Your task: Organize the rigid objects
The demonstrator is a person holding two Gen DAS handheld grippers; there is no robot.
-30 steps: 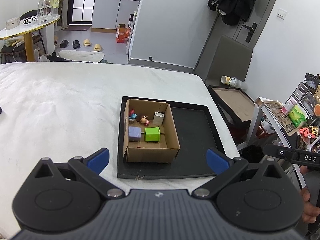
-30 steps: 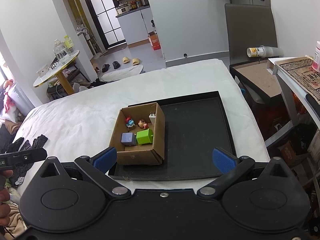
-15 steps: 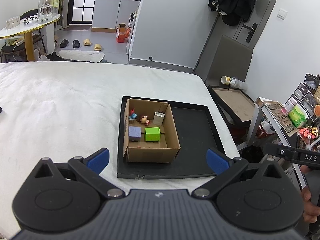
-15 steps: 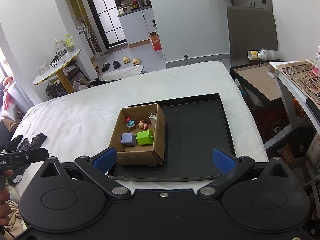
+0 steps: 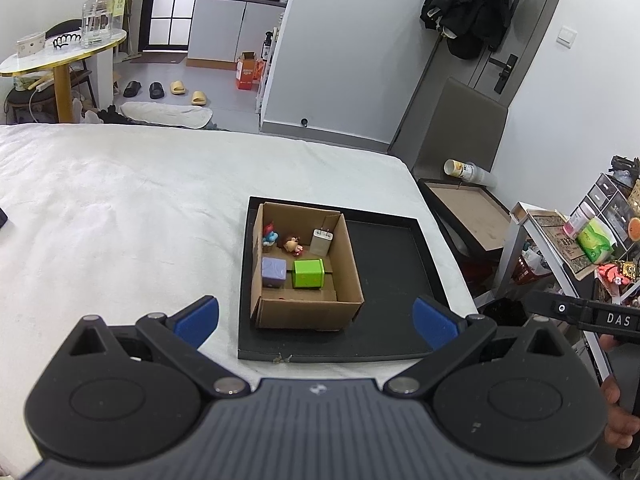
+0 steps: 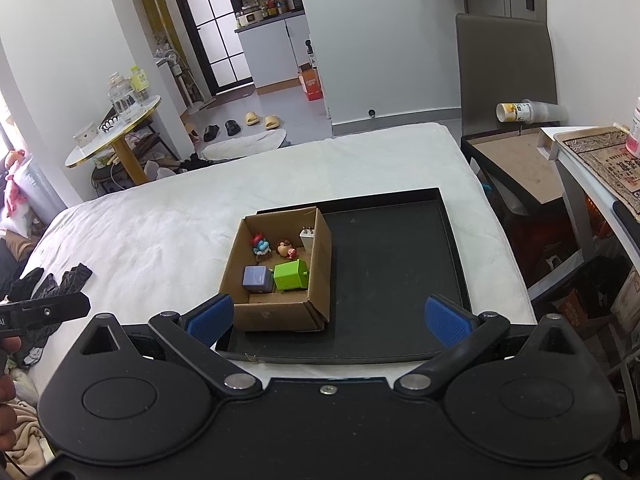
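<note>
An open cardboard box stands in the left part of a black tray on the white bed. Inside lie a purple cube, a green cube, a white charger plug, a blue-and-red figurine and a small brown figurine. My left gripper and right gripper are both open and empty, held above the bed's near edge, short of the tray.
The white bed stretches left of the tray. A dark side table with a tipped cup stands right of the bed. A cluttered shelf is at far right. Black clothing lies on the bed's left edge.
</note>
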